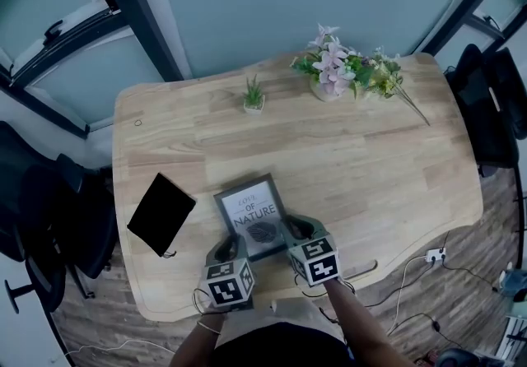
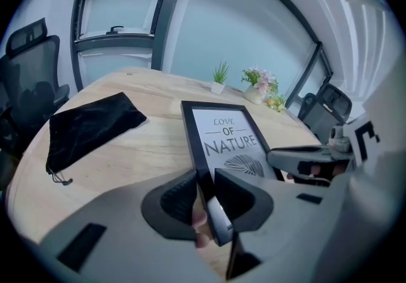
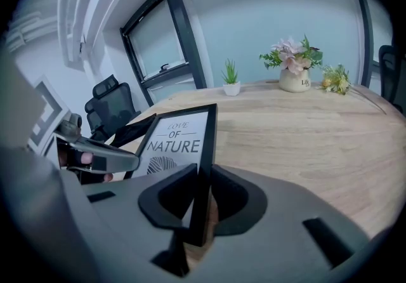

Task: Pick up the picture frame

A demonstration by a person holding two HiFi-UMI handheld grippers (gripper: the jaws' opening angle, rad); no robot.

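Left gripper point(image 1: 227, 244), right gripper point(image 1: 295, 230) jaws each pinch one side edge of picture frame point(image 1: 251, 207) on desk point(image 1: 370, 168), for balanced lift

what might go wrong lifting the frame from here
The left tool and right tool pinch only the thin side rails of the picture frame, close to its near end; the far end may sag and slip out. If one hand rises faster, the frame could twist loose and drop on the table.
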